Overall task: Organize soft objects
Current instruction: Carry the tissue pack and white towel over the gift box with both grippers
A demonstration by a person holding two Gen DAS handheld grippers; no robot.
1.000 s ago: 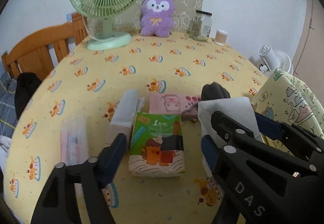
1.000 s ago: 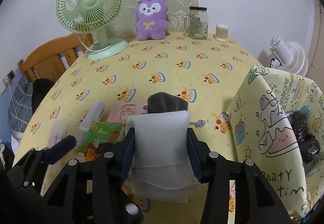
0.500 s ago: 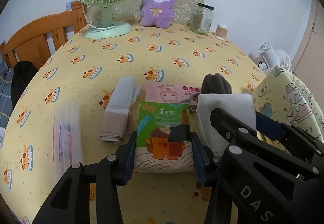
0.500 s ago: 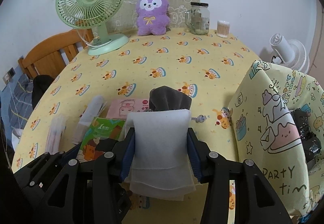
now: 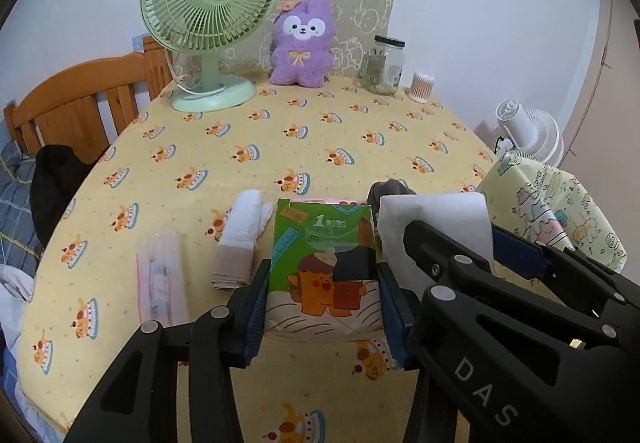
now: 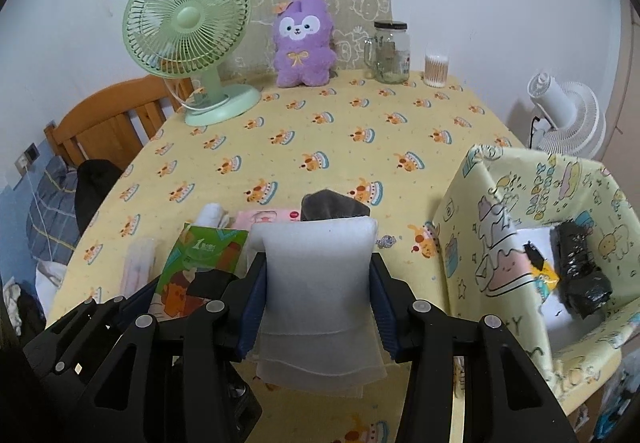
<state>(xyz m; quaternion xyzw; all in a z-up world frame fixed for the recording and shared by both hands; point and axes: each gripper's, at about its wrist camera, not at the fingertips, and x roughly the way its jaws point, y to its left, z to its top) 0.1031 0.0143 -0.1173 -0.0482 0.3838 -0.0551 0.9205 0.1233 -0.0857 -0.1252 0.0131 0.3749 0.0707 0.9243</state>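
My left gripper [image 5: 323,299] is shut on a green tissue pack [image 5: 325,263] and holds it above the yellow tablecloth. My right gripper [image 6: 318,303] is shut on a folded white foam sheet [image 6: 318,283], lifted beside the left one; the sheet also shows in the left wrist view [image 5: 436,219]. On the cloth lie a rolled white-and-beige sock [image 5: 240,239], a clear plastic packet [image 5: 160,279], a pink tissue pack [image 6: 268,217] and a grey cloth [image 6: 332,205]. The green pack shows in the right wrist view [image 6: 200,263].
A patterned yellow box [image 6: 532,235] stands at the right, holding a black bundle [image 6: 580,271] and a white item. At the table's back are a green fan [image 5: 208,23], a purple plush [image 5: 302,43], a glass jar [image 5: 386,65] and cotton swabs [image 5: 422,87]. A wooden chair [image 5: 80,111] stands at the left.
My left gripper came down around the green tissue pack, closed on it and lifted it. My right gripper kept hold of the foam sheet and rose slightly.
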